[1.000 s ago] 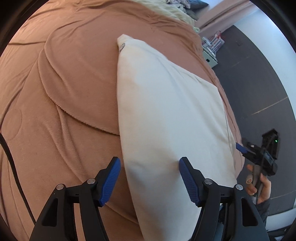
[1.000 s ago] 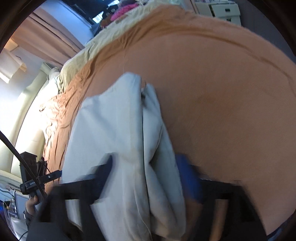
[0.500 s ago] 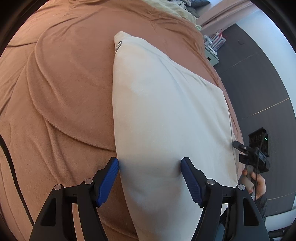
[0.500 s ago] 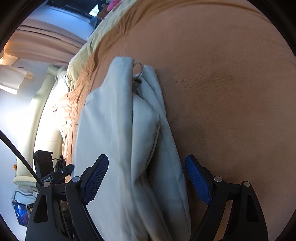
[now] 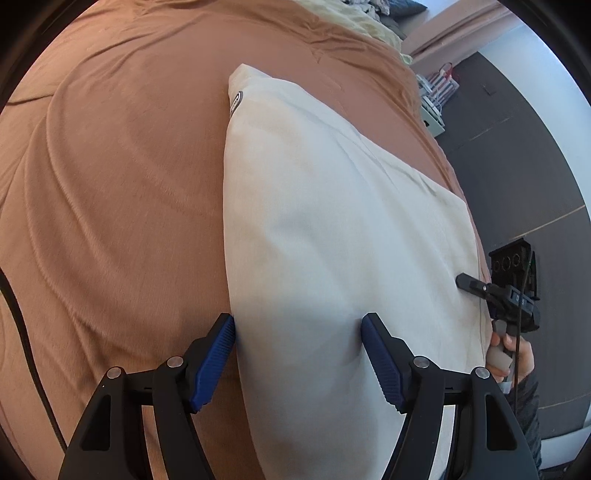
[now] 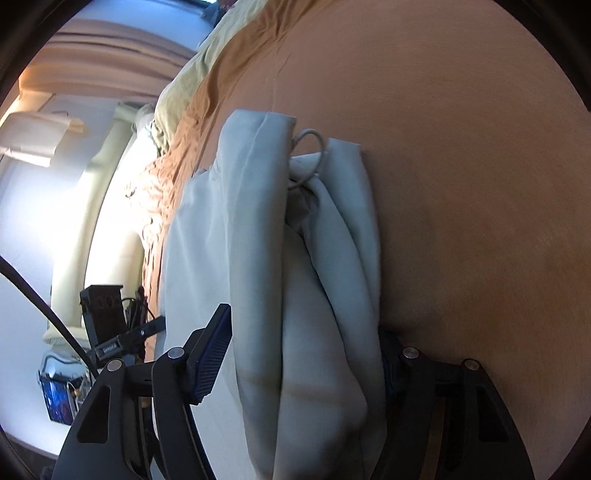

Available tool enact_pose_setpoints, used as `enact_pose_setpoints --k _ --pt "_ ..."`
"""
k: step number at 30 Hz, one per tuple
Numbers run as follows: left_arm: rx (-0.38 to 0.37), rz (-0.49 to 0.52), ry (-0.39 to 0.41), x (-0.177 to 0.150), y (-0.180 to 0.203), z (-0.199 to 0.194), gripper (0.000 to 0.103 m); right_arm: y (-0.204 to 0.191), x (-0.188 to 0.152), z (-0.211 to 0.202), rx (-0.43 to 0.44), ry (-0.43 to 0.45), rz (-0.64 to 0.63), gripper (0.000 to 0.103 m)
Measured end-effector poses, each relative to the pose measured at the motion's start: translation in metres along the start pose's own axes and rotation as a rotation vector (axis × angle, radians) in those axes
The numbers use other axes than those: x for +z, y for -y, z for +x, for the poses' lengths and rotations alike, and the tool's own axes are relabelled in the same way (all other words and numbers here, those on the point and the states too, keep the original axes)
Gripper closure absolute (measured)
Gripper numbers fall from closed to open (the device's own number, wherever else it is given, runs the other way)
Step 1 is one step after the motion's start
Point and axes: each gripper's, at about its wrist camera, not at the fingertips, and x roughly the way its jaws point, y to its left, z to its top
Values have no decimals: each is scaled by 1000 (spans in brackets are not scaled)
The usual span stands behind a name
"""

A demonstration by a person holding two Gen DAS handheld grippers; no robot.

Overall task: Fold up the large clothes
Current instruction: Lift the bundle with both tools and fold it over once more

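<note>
A cream-white folded garment [image 5: 332, 229] lies lengthwise on a brown bedspread [image 5: 122, 177]. My left gripper [image 5: 297, 354] is open, its blue pads astride the garment's near left edge, low over the cloth. In the right wrist view the same garment [image 6: 266, 258] shows layered folds and a drawstring loop [image 6: 308, 147] at its far end. My right gripper [image 6: 303, 354] is open around the near end of the folds; its right finger is mostly hidden behind the cloth. The right gripper also shows in the left wrist view [image 5: 495, 291], at the garment's right edge.
A yellow blanket [image 5: 354, 18] lies at the far end of the bed. A dark floor [image 5: 517, 166] and a small shelf [image 5: 436, 96] lie to the right of the bed. A black cable [image 5: 22, 332] runs along the left. Curtains [image 6: 92, 85] hang behind the bed.
Both grippers have moved forward and lower onto the garment. The right gripper's fingers now straddle the folded layers, with the cloth covering its right finger.
</note>
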Motion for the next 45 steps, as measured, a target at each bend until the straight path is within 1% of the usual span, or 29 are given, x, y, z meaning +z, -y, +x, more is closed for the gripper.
enact_pose_setpoints --k 1,2,3,4,6,8,9,11,12,14,17,24,29,31,34,36,40,45 --pt "4 -5 3 1 0 1 32 -1 2 3 -4 0 -12 39" --pt "8 -9 6 2 0 2 32 -2 2 3 -7 4 -21 42" --pt "12 -11 9 2 1 3 32 -3 2 4 -17 8 -30 49" --pt "17 -13 15 -1 1 1 32 -5 1 4 -27 13 -34 53" --pt "28 -11 28 -2 4 -1 37 -9 -3 2 -45 22 -47 66" --pt "45 -3 43 -6 7 -7 48 -19 -10 -2 -50 40 -69 78" --pt "50 2 51 -8 8 -10 52 -23 -12 -5 -54 49 -77 82" --pt "59 3 61 -11 8 -17 67 -35 -19 -11 -66 71 -99 85" --pt "61 6 63 -11 10 -20 70 -40 -22 -14 -71 80 -109 87" --pt "71 25 76 -15 17 -29 79 -53 -31 -18 -79 104 -132 89" --pt "66 57 104 -17 30 -43 85 -70 -42 -24 -82 137 -149 90" --pt "27 113 162 -31 63 -84 89 -92 -76 -55 -73 210 -182 91" --pt "-27 156 198 -49 95 -112 89 -105 -105 -88 -80 263 -204 91" --pt "-46 171 203 -51 112 -114 89 -109 -118 -104 -89 292 -210 91" --pt "-72 206 211 -64 142 -117 89 -116 -135 -127 -109 335 -216 91" --pt "-104 224 217 -71 164 -116 89 -120 -143 -141 -122 359 -217 91" --pt "-156 245 215 -80 209 -106 89 -122 -164 -183 -177 414 -218 91" --pt "-211 292 200 -90 271 -91 89 -130 -180 -229 -241 466 -216 91"
